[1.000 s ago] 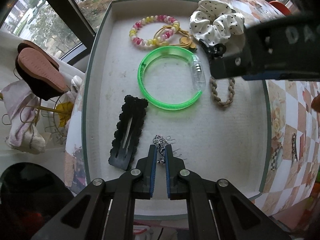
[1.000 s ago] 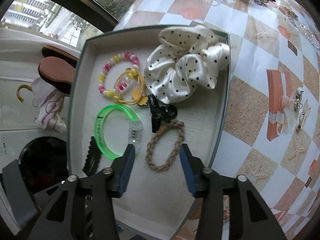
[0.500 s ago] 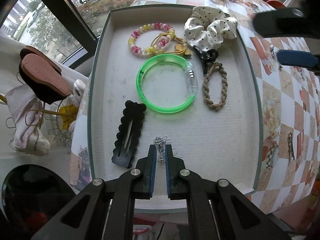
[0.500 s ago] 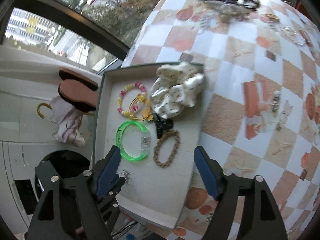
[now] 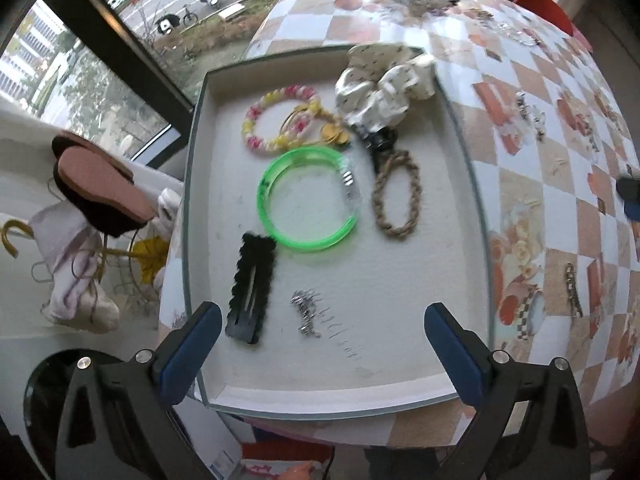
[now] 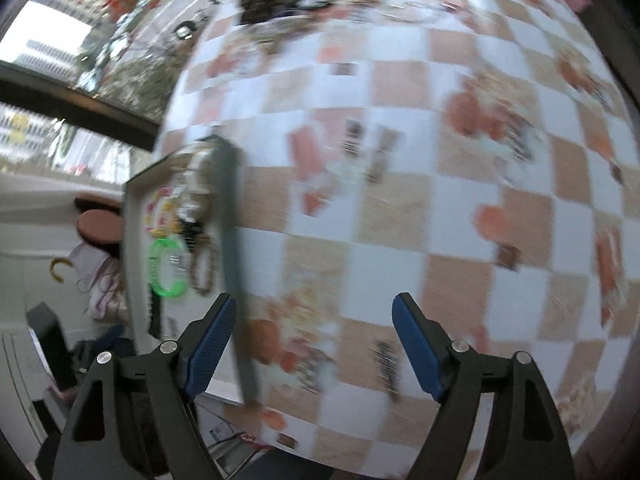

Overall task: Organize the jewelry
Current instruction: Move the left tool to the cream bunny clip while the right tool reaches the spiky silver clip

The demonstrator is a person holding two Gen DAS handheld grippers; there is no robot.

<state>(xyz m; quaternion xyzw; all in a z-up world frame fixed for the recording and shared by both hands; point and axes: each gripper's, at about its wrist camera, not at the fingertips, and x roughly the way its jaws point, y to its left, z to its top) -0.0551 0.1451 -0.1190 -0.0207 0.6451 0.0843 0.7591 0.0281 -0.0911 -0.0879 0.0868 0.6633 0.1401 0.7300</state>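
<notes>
Risk: silver chain (image 5: 306,314) lies loose in tray (image 5: 460,128); left gripper (image 5: 324,344) opening, empty; right gripper (image 6: 310,346) opening, empty, view blurred; could mis-grab tablecloth pieces.

the left wrist camera looked steeply down from close above the tray (image 5: 472,184) at the counter's (image 5: 532,184) window edge, while the blurred right wrist camera faced down over the checkered counter beside it, both views sharing the tray and its green bangle (image 5: 306,200).
</notes>
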